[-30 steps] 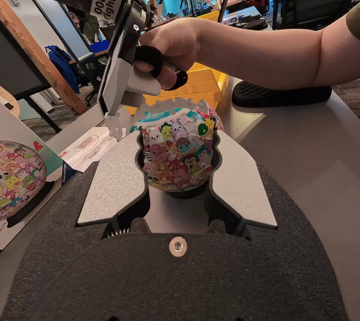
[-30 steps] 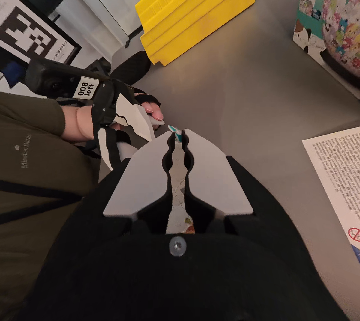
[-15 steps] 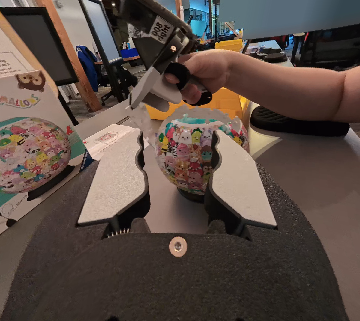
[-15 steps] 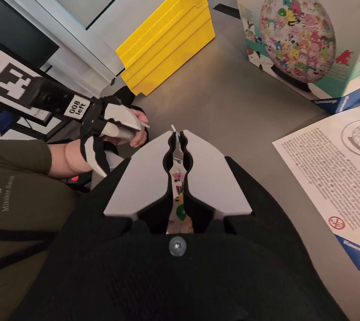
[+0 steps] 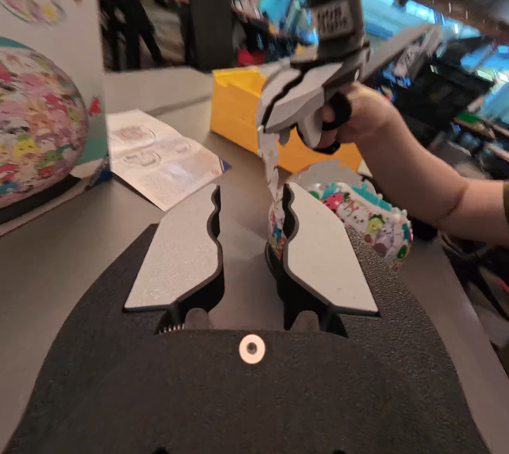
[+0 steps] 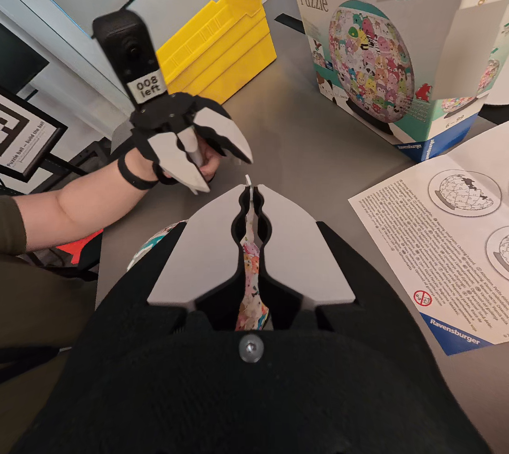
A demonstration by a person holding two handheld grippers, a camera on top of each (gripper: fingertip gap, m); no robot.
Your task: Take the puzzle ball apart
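The puzzle ball [image 5: 358,215], colourful with its top open, stands on a black stand on the grey table. In the left wrist view it sits just right of my open, empty left gripper [image 5: 251,187], partly behind its right finger. My right gripper [image 5: 271,124] is shut on a curved strip of joined puzzle pieces [image 5: 271,165] and holds it above the ball's left rim. In the right wrist view the strip [image 6: 249,275] runs between the shut fingers of the right gripper [image 6: 250,187]. The left gripper [image 6: 225,175] is open just beyond. An edge of the ball [image 6: 154,241] shows at lower left.
A yellow bin [image 6: 220,55] lies at the back of the table [image 6: 289,151]. The puzzle's box [image 6: 371,55] stands behind a paper instruction sheet [image 6: 440,234]. In the left wrist view the box [image 5: 35,138] and sheet [image 5: 159,154] are on the left, the bin [image 5: 237,110] ahead. My right fingertips sit around 6 cm from my left ones.
My left gripper has come off the ball and shifted left, so the ball now sits to its right. My right gripper has swung and lifted with the strip of pieces.
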